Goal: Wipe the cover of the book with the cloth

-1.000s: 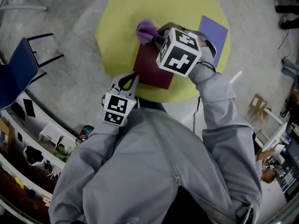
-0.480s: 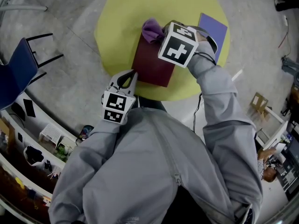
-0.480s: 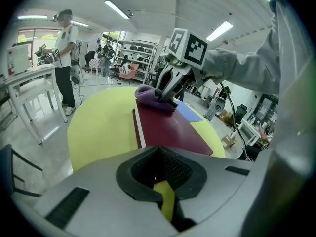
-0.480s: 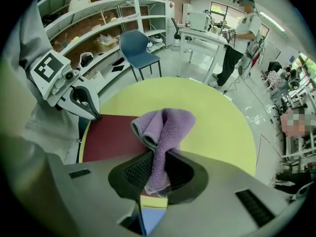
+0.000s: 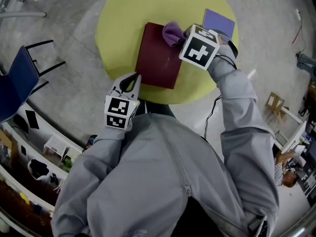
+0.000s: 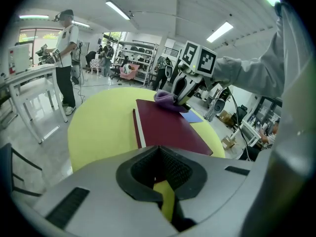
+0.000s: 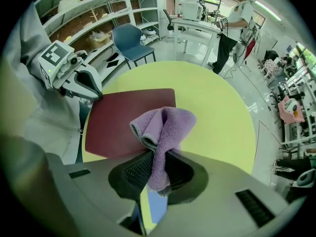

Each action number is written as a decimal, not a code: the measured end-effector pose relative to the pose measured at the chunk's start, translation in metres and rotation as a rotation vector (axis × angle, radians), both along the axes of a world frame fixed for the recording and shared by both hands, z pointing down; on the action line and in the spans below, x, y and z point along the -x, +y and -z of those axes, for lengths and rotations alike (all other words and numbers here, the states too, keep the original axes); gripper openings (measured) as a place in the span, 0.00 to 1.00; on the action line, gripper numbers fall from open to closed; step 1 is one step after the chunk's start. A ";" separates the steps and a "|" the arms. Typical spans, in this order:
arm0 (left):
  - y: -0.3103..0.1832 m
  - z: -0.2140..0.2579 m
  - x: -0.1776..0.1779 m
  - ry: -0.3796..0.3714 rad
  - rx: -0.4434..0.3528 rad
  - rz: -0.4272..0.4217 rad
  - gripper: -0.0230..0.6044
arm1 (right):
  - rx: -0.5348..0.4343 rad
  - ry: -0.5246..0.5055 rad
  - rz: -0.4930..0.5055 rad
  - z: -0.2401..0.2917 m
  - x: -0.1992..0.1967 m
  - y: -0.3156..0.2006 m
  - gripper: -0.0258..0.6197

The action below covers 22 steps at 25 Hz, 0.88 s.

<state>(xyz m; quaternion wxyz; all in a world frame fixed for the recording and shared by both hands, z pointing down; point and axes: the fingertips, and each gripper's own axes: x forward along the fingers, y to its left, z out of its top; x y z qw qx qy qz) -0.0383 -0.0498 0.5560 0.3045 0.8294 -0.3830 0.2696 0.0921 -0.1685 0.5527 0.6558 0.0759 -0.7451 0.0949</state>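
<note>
A dark red book (image 5: 155,58) lies on the round yellow table (image 5: 123,14). My right gripper (image 5: 182,33) is shut on a folded purple cloth (image 5: 173,32), which rests on the book's far right corner. In the right gripper view the cloth (image 7: 165,127) bulges out from between the jaws of the right gripper (image 7: 157,157), over the book (image 7: 126,117). My left gripper (image 5: 132,77) hovers at the table's near edge, just short of the book, shut on nothing. The left gripper view shows the left gripper (image 6: 160,154), the book (image 6: 168,127) and the cloth (image 6: 165,98) beyond.
A blue-purple sheet (image 5: 219,19) lies on the table to the right of the book. A blue chair (image 5: 15,78) stands on the floor to the left. A person (image 6: 64,58) stands by a white table (image 6: 24,80) in the background.
My right gripper has slid the cloth to the right along the far part of the book's cover, baring more of it. The left gripper has stayed at the near edge.
</note>
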 end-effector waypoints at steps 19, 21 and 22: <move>0.005 0.004 -0.001 -0.008 0.016 -0.052 0.07 | -0.019 0.078 -0.103 0.008 -0.053 0.025 0.17; 0.006 0.007 -0.002 -0.009 0.015 -0.060 0.07 | -0.032 0.056 -0.096 0.017 -0.046 0.027 0.17; 0.007 0.009 -0.003 -0.008 0.014 -0.062 0.07 | -0.039 0.045 -0.090 0.022 -0.043 0.028 0.17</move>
